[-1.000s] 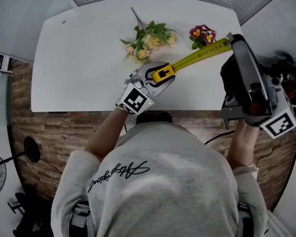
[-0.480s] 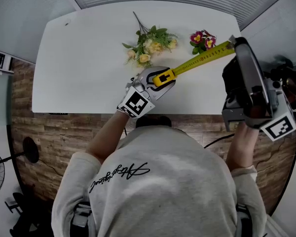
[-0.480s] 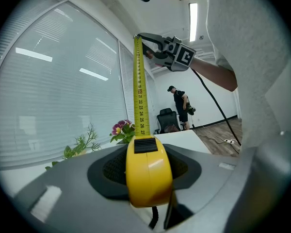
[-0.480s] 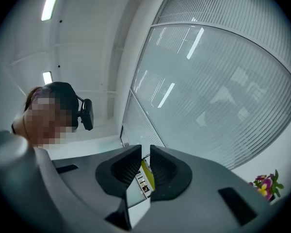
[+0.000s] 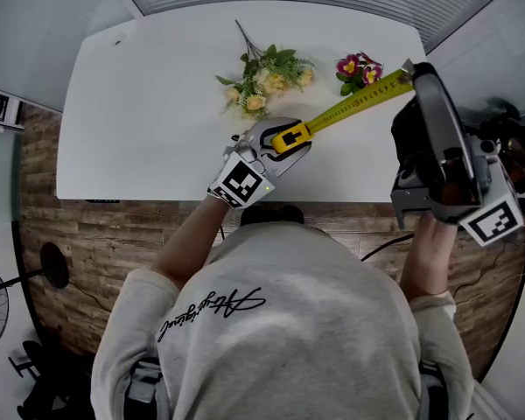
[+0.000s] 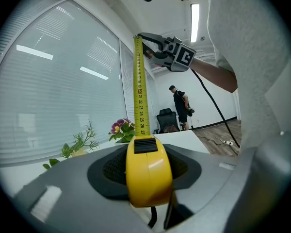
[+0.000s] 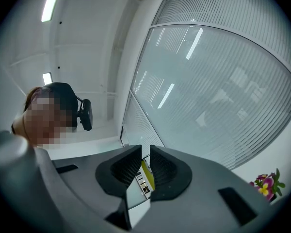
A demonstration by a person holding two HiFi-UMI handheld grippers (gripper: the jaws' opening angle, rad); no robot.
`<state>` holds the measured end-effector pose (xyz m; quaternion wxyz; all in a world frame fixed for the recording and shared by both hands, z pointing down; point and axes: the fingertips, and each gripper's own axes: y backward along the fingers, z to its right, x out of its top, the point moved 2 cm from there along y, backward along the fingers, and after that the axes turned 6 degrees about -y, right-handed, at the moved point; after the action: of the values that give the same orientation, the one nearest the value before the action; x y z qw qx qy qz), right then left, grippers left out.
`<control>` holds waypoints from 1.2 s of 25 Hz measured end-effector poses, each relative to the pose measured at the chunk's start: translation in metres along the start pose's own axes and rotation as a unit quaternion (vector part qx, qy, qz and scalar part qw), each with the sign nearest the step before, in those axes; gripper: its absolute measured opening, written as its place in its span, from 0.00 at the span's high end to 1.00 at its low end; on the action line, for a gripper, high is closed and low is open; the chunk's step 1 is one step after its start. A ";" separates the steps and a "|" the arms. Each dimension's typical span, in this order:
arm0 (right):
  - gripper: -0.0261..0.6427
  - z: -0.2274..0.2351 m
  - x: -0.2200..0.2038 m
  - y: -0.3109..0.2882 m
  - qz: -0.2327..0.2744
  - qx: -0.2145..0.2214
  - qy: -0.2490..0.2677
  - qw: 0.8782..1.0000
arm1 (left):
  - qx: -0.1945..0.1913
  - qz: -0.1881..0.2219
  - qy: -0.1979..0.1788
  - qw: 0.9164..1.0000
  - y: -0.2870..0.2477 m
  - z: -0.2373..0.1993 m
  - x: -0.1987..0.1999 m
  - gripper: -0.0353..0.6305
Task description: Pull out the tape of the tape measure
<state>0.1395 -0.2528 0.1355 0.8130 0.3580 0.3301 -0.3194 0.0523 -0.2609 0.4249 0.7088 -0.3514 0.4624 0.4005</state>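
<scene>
The white tabletop (image 5: 149, 94) carries everything. The right gripper (image 5: 413, 70) is raised over the tabletop's right edge, its fingers (image 7: 123, 171) almost pressed together, pinching the end of the yellow tape (image 5: 354, 103). The left gripper (image 5: 284, 136) sits near the front edge, right of the middle, its fingers (image 6: 106, 166) part-way spread and clamped on the tape measure (image 5: 290, 135), a yellow case. The tape runs taut from the case up toward the right edge. A pale flower sprig (image 5: 264, 75) lies just behind the case, and a small purple flower bunch (image 5: 359, 64) lies beside the tape near the far right corner.
</scene>
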 end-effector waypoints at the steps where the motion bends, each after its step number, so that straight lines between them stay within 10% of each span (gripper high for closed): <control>1: 0.88 0.001 0.000 0.001 0.001 0.000 -0.002 1.000 | -0.001 -0.001 0.001 1.000 0.000 0.000 0.000 0.69; 30: 0.88 0.030 -0.031 0.010 -0.009 -0.036 -0.031 0.999 | -0.017 -0.010 0.023 1.000 -0.002 0.009 -0.013 0.69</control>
<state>0.1382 -0.2622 0.1787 0.8320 0.3155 0.3194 -0.3258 0.0540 -0.2566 0.4403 0.6954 -0.3773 0.4683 0.3933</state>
